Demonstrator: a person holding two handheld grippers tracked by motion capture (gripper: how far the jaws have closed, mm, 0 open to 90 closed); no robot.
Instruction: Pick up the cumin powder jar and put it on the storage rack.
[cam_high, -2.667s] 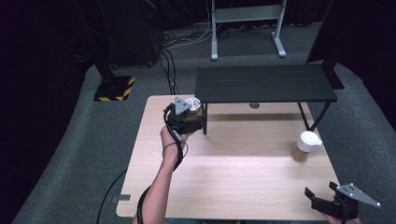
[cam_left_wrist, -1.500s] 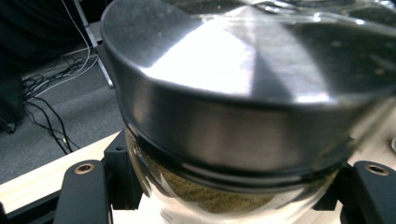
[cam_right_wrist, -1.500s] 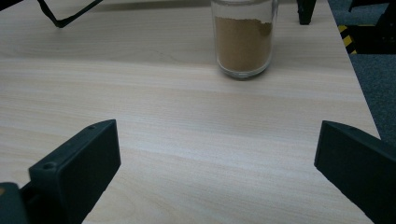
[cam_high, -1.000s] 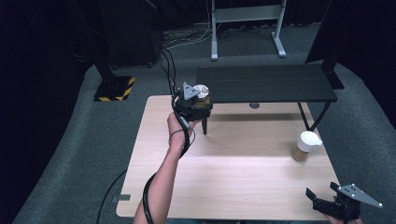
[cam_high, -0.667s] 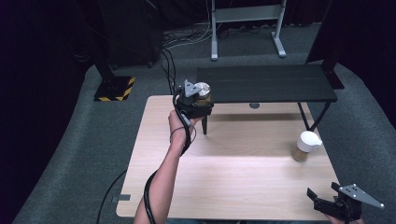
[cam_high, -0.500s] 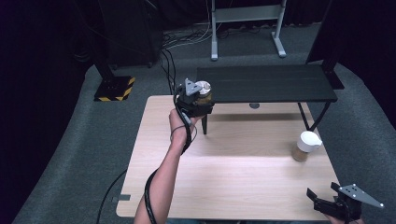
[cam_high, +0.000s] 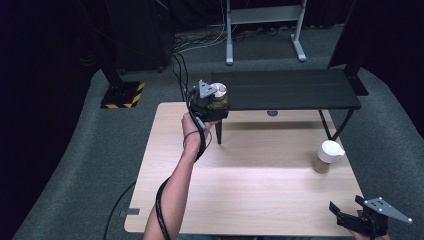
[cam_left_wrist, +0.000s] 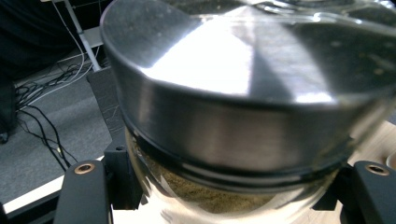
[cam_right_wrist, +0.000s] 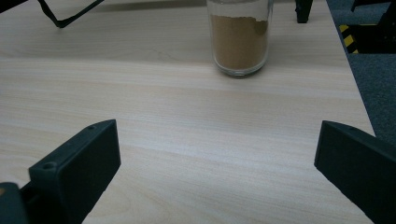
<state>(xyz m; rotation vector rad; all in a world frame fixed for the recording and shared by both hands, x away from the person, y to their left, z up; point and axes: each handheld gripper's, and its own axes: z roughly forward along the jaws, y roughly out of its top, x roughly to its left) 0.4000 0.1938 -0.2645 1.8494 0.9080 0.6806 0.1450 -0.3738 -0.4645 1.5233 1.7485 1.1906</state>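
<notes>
My left gripper is shut on a glass jar with a silver metal lid and brown powder inside. It holds the jar up at the left end of the black shelf; whether the jar rests on the shelf I cannot tell. In the left gripper view the jar looms close between the two black jaws. My right gripper stands open and empty at the table's near right corner. A second jar with a white lid stands on the table's right side, and the right gripper view shows this powder jar ahead.
The light wooden table carries the low black shelf on thin legs along its back edge. On the grey floor are a yellow-and-black striped base, loose cables and a metal stand.
My left gripper has lifted the jar up and back to the shelf's left end, then held nearly still over the last second. The right gripper has not moved.
</notes>
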